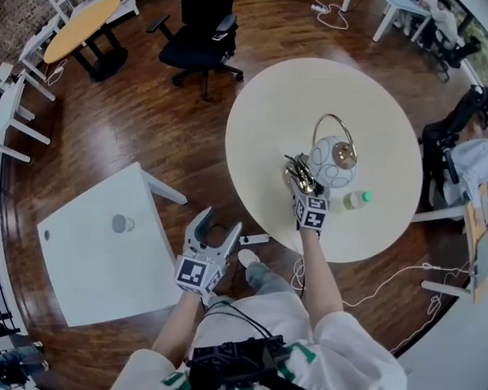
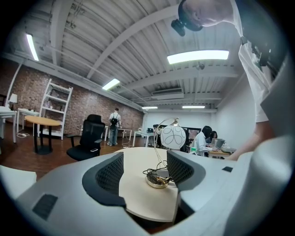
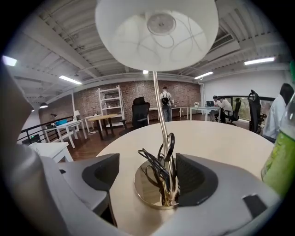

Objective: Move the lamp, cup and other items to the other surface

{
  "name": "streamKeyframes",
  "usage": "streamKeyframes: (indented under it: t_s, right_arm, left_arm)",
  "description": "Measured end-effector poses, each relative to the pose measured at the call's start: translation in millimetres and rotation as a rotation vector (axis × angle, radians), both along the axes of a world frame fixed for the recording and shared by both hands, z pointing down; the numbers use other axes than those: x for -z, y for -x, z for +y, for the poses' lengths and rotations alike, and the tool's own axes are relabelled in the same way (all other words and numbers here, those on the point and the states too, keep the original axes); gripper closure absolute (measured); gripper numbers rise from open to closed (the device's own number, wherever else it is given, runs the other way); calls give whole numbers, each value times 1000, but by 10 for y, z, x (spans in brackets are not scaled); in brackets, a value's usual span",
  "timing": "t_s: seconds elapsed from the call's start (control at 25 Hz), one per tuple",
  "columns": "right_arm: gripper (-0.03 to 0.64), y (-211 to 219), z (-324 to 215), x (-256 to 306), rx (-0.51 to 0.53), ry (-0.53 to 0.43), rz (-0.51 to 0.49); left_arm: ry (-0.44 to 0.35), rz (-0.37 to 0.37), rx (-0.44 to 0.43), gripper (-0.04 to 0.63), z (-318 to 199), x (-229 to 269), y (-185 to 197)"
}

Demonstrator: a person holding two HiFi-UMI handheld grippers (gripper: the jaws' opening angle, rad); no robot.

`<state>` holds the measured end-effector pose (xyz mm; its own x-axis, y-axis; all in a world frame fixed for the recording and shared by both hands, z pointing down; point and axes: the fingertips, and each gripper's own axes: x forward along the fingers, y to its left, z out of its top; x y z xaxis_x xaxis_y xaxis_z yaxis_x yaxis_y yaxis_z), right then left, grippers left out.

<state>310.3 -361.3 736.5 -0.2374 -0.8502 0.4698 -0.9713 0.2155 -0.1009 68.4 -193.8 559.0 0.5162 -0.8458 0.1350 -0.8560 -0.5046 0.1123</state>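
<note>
The lamp, with a white globe shade (image 1: 331, 163) on a curved gold stem, stands on the round beige table (image 1: 271, 111). Its gold base (image 3: 147, 189), stem and bundled black cord sit between the jaws of my right gripper (image 3: 147, 170), which is open; the stem is close to the right pad, and the left pad stands clear of the base. My left gripper (image 1: 219, 221) is open and empty above the floor, between the two tables, and points at the lamp (image 2: 173, 137). A grey cup (image 1: 121, 223) stands on the white square table (image 1: 90, 257).
A clear bottle with a green cap (image 1: 357, 200) stands just right of the lamp. A black office chair (image 1: 203, 37) is beyond the round table. A white cable (image 1: 401, 276) runs on the floor at the right. Other desks and people are farther off.
</note>
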Motion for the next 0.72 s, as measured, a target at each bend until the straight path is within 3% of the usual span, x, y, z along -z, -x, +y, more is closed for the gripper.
streamKeyframes:
  t_s: [0.12,0.28,0.48,0.72]
  right_arm:
    - [201,-3,231,103,0,-30,15]
    - [201,366,643,242,108,-49,28]
    - [206,1411,1269,654,314,-114,-66]
    - [213,2855,1936,1421,640,-195,-194]
  left_arm:
    - [9,22,24,318,168,120,126]
    - [-16,-11,77,318,432,90,503]
    - [-41,4,186,318,819,137,1015]
    - [-76,5,356,322,1347,334,1744]
